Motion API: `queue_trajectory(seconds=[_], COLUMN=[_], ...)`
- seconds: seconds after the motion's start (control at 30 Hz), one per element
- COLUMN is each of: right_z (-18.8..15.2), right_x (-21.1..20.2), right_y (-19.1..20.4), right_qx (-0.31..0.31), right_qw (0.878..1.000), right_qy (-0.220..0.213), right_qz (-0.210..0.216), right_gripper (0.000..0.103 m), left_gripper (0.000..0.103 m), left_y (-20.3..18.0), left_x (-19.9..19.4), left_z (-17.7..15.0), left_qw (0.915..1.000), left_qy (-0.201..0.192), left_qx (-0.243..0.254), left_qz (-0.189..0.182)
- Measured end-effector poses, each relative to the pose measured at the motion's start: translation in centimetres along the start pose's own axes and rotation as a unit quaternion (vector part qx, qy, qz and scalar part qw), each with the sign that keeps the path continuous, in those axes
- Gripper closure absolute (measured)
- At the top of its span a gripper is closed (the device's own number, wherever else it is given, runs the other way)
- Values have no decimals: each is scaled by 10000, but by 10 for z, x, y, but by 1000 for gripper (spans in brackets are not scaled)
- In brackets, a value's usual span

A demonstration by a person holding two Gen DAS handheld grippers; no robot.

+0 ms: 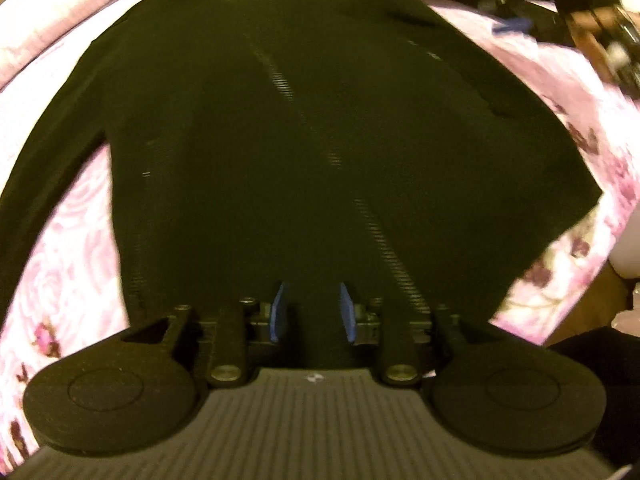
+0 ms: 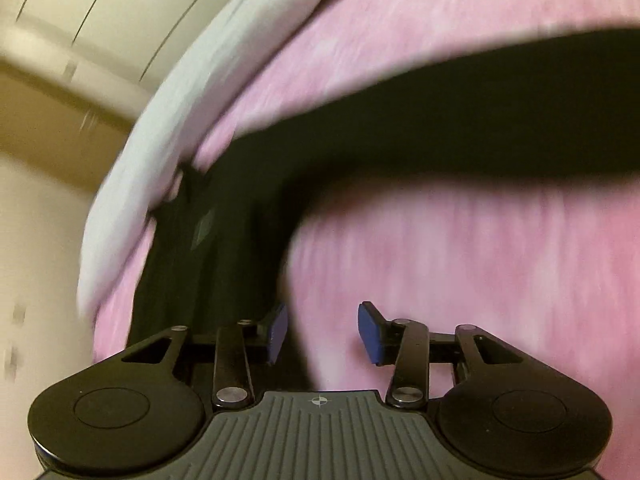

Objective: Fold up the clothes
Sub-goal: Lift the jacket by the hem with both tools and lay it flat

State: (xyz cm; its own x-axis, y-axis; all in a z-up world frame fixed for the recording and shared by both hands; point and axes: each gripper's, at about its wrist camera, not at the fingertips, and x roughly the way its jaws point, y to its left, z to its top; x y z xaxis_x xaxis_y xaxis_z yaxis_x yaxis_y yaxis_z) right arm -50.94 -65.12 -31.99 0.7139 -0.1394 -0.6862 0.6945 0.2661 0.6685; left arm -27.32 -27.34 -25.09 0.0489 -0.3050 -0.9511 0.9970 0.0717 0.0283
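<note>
Left wrist: black sweater [image 1: 304,128] edge-to-edge on pink bedspread [image 1: 72,248].

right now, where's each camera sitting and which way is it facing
Left wrist: on the left gripper, looking steeply down on the black sweater spread over the pink floral bedspread; its blue-padded jaws stand apart, and the right gripper shows at top right.
Right wrist: on the right gripper, slanting down along a black sleeve toward a white pillow; jaws apart.
Shared: sweater and bedspread.
</note>
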Motion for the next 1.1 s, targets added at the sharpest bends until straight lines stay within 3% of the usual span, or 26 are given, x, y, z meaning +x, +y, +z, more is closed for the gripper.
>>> queue_trajectory(seconds=[0.2,0.3,0.4,0.47,0.53,0.7,0.77,0.8,0.83,0.87,0.93,1.1], right_z=[-128,-134,-84,-41,-7,39,47,53,64,77,104,144], right_x=[-29,-50,-92,-111,-125,-143,-141,-138,-136,-137,-142,-179], right_y=[-6,-13,-51,-87,-124,-193,-208,-212,-210,-204,-190,-145], right_qx=[-287,-508,24,656,1339,2433,2624,2627,2505,2246,1701,132], right_qw=[9928,9918,9997,9952,9820,9369,9280,9285,9327,9396,9501,9369], right_qy=[1145,1158,77,-618,-1240,-2425,-2585,-2569,-2511,-2481,-2482,-3412], right_qz=[227,202,-217,-392,-488,-651,-552,-541,-660,-723,-824,-747], right_gripper=[59,59,58,53,41,37,38,42,74,90,93,93], left_gripper=[73,73,73,73,72,72,72,72,72,72,72,72], left_y=[-33,-41,-49,-52,-56,-64,-67,-69,-71,-74,-80,-96], left_x=[12,3,0,2,4,10,12,13,14,16,17,19], left_z=[-19,-27,-30,-27,-22,4,16,22,29,35,47,68], left_qw=[9995,9997,9994,9992,9989,9982,9979,9978,9977,9976,9973,9963], left_qy=[246,188,225,256,272,218,180,162,150,144,116,15], left_qx=[182,107,178,246,316,537,595,622,643,657,714,856], left_qz=[125,140,193,206,202,171,163,158,155,149,119,-22])
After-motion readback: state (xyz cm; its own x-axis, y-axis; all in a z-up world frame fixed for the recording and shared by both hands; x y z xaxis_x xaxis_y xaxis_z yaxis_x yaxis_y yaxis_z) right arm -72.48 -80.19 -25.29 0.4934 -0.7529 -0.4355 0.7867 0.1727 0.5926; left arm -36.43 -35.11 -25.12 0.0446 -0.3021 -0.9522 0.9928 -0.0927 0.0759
